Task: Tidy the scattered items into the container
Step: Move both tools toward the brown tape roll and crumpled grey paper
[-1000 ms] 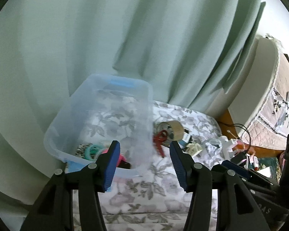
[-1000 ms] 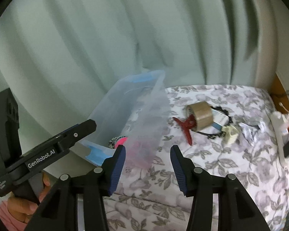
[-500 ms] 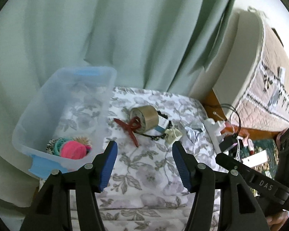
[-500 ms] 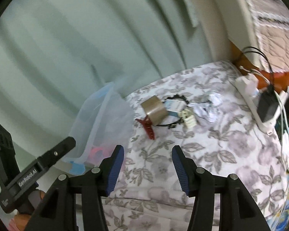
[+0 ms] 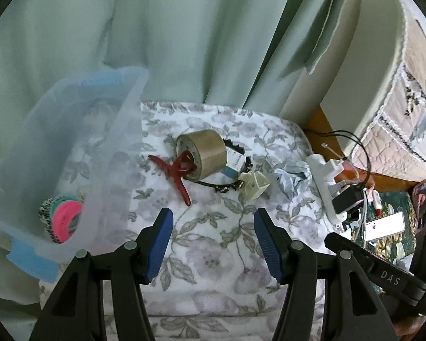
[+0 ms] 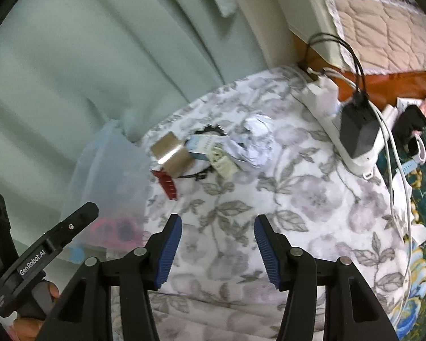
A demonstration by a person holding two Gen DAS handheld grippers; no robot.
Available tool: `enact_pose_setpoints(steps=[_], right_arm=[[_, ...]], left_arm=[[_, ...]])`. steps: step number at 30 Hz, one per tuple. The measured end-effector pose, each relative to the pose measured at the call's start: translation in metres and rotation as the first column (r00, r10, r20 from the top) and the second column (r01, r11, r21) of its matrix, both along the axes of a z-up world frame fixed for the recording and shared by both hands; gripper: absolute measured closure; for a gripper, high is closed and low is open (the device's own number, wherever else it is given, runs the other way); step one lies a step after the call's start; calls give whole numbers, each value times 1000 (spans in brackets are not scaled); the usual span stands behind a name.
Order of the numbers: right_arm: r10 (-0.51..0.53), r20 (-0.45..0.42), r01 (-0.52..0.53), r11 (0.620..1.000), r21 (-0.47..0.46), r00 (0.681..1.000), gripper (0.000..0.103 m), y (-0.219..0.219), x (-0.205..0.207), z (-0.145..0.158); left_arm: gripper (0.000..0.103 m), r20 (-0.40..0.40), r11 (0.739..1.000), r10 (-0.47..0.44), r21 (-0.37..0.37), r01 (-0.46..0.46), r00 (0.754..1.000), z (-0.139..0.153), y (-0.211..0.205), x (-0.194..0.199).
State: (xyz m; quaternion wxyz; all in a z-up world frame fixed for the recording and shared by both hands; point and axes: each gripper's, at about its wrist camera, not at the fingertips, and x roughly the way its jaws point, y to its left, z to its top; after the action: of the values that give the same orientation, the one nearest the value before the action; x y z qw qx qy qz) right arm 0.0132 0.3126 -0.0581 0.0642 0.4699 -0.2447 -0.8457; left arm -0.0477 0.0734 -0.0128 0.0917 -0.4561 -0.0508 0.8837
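One hand-held gripper [image 6: 42,258] reads "GenRobot.AI", the other [image 5: 383,270] "DAS".

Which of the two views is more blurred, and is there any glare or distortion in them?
The right wrist view is the softer one: the brown tape roll and red hair clip look smeared, and the tape shows a bright glare stripe. The left wrist view is sharp on the tape roll. Both views are fisheye, with bent edges and dark corners.

A green curtain [image 5: 184,42] hangs behind the floral cloth [image 5: 213,227]; a white power strip [image 6: 352,142] lies at its edge.
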Motion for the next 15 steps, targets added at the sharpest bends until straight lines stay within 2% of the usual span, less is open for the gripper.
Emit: enact_pose_setpoints(steps=[4, 15], right_arm=[[-19, 49, 18, 1000, 14, 999, 34, 9, -11, -14], [-45, 100, 44, 999, 9, 994, 33, 22, -49, -35]], left_arm=[[43, 53, 1000, 2, 1, -2, 999, -19, 8, -22], [43, 101, 999, 31, 14, -33, 994, -52, 21, -88]])
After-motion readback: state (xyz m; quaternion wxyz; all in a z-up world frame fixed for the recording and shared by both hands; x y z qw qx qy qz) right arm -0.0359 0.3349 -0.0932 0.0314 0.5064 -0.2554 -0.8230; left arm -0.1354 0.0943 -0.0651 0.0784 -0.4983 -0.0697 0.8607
